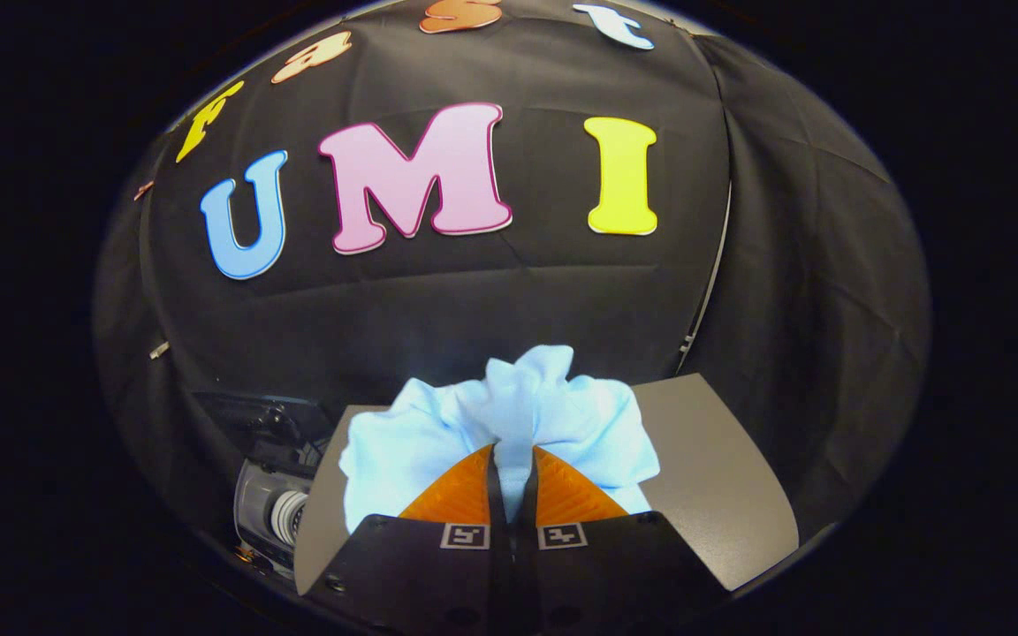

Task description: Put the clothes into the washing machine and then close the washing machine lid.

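Pinching the cloth: gripper (512,459) fingers are nearly together with a fold of the pale blue garment (509,424) caught between the tips, so both fingers press on it. Narrow grip makes sense, since soft fabric needs a tight pinch on a bunched ridge or it slips out.

Garment bulges out past the tips at 12 o'clock and spills to 9 and 3 o'clock of the fingers, bunched and crumpled, looks lifted rather than lying flat. Can't tell if any hem touches the surface below.

Under and beyond it, a grey flat panel (721,477) runs from 8 to 4 o'clock of the fingers. Could be a table or a lid, can't say which.

At 9 o'clock, lower and off the panel's edge, the washing machine (275,508): a clear drum-like part with a ribbed white piece inside. Opening state not readable from here.

Pose: gripper held roughly level, pointing at the booth wall (438,309), fingers straight ahead, no visible roll.

Judgement: clothes grasped, not yet in the machine. Next move needs a swing toward 9 o'clock and down.
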